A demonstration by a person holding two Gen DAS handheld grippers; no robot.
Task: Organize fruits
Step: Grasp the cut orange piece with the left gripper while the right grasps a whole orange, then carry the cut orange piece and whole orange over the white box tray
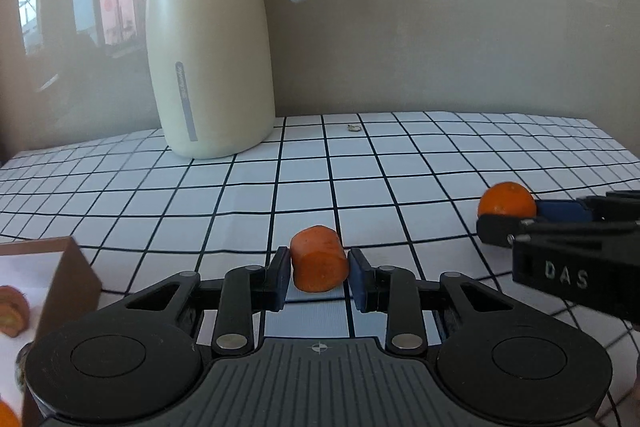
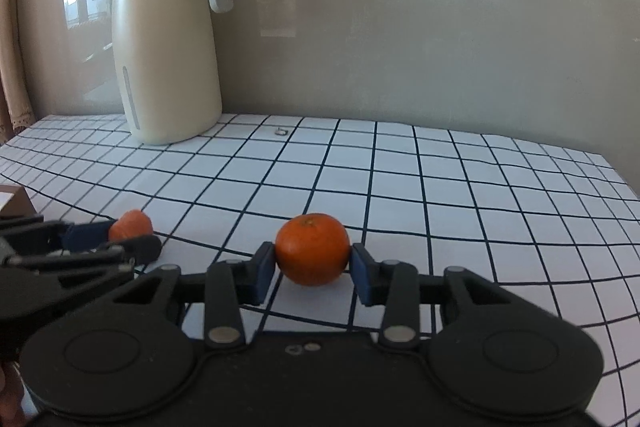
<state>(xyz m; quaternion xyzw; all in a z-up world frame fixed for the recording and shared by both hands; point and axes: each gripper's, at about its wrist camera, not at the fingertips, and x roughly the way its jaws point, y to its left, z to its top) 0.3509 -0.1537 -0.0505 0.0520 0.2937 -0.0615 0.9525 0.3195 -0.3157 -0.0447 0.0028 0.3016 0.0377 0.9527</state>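
A stubby orange carrot-like chunk (image 1: pixel 320 263) lies on the checked tablecloth (image 1: pixel 360 179), and my left gripper (image 1: pixel 319 277) is shut on it, a blue pad on each side. To its right a round tangerine (image 1: pixel 505 199) sits in my right gripper (image 1: pixel 516 217). In the right wrist view that tangerine (image 2: pixel 312 249) rests on the cloth with the right gripper (image 2: pixel 313 267) shut on it, both pads touching its skin. At the left of that view, the left gripper (image 2: pixel 132 235) holds the orange chunk (image 2: pixel 130 223).
A tall cream thermos jug (image 1: pixel 208 67) with a grey lid stands at the back left by the wall. A brown cardboard box (image 1: pixel 68 275) at the near left holds a reddish-brown fruit piece (image 1: pixel 12 311). A tiny object (image 1: pixel 353 127) lies near the back edge.
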